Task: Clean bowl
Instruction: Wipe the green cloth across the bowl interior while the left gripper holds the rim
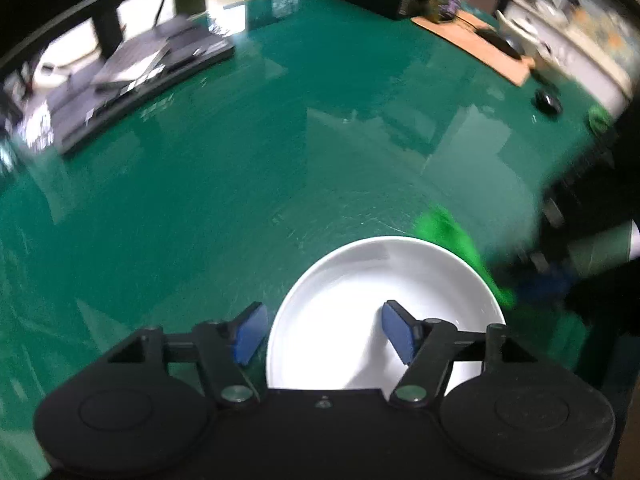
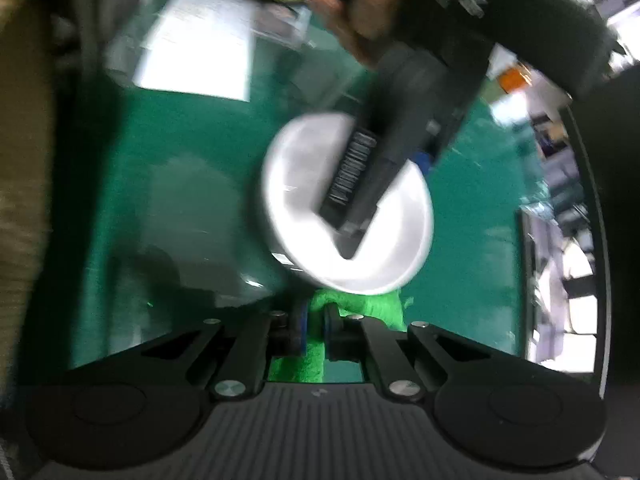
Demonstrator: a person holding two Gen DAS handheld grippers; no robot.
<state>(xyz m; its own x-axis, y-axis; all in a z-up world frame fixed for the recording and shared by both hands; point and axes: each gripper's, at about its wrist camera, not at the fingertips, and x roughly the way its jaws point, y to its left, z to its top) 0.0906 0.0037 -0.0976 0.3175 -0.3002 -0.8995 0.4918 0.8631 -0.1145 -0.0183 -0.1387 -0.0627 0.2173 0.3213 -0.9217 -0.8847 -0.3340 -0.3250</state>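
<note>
A white bowl sits on the green table. My left gripper is open and straddles the bowl's near-left rim, one blue pad outside it and one inside. A bright green cloth lies against the bowl's right rim, blurred. In the right wrist view the bowl is ahead, with the left gripper's body over it. My right gripper is shut on the green cloth, which touches the bowl's near edge.
A black keyboard and flat devices lie at the far left of the green table. A cardboard sheet and a black mouse are at the far right. A hand holds the left gripper.
</note>
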